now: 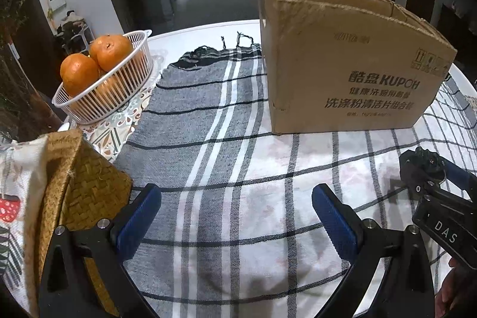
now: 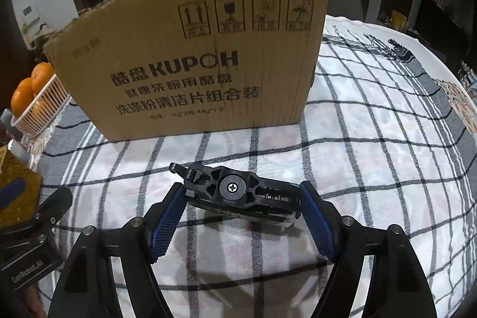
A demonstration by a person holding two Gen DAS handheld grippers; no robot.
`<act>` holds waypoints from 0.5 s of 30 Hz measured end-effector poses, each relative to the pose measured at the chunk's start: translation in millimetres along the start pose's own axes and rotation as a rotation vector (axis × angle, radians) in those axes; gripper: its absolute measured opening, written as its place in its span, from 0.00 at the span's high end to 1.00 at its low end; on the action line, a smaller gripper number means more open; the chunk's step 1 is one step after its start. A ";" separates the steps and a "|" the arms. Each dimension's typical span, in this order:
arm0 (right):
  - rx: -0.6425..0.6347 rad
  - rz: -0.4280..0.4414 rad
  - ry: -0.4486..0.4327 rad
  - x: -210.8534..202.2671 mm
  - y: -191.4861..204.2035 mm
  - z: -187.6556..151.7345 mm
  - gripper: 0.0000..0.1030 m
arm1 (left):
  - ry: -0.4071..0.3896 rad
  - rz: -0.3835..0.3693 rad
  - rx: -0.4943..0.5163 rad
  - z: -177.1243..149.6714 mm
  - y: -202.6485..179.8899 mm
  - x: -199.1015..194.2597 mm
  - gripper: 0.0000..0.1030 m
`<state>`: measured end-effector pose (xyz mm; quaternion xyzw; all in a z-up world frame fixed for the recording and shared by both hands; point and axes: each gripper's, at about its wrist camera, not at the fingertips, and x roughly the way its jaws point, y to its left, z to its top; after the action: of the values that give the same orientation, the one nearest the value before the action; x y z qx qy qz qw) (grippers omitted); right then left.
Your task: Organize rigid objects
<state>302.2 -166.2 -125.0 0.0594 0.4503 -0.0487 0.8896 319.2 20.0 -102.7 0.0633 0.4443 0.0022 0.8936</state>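
Observation:
A black multi-tool-like folding tool (image 2: 238,192) with a screw at its hinge lies crosswise at the level of the checked cloth (image 2: 357,169). My right gripper (image 2: 241,191) is shut on it, one blue pad pressed against each end. The left wrist view shows that tool (image 1: 423,169) and the right gripper (image 1: 441,198) at the right edge. My left gripper (image 1: 235,192) stands open over the cloth with nothing between its fingers. Its left finger is next to a woven basket (image 1: 89,184). An open-topped cardboard box (image 2: 193,64) stands just behind the tool.
A white plastic basket (image 1: 134,79) holding oranges (image 1: 79,73) sits at the far left on a patterned mat. The woven basket has a printed cloth liner (image 1: 18,184). A grey chair (image 1: 214,2) stands beyond the round table's far edge. A grey striped cloth (image 1: 208,94) lies left of the box.

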 end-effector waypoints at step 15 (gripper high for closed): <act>-0.017 0.014 -0.089 -44.0 -2.2 10.5 0.25 | -0.068 -0.005 0.001 13.8 -2.8 -37.0 0.00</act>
<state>284.2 -168.5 -83.5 0.0529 0.4100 -0.0411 0.9096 307.6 13.5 -65.3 0.0626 0.4140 -0.0024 0.9081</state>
